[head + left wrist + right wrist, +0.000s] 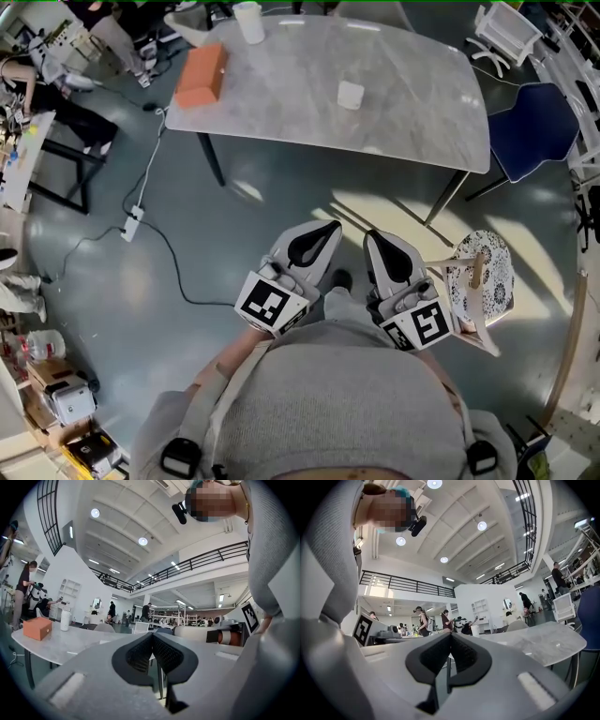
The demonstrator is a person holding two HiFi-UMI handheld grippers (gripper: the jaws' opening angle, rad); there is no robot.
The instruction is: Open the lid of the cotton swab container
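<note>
Both claws are pressing fully shut on nothing. The left gripper [152,635] and right gripper [450,635] are pointing level, side by side, close to the person's grey top [347,394]. Well ahead across the floor, a small white tub [350,95], probably the cotton swab container, is sitting near the middle of the marble table [422,122]. It is standing apart from an orange box [202,74] and a white canister [248,21], its lid too small to read. The approach appears to be the step in hand. Next, both grippers need to reach the table with jaws opening, one steadying the tub while the other takes the lid.
</note>
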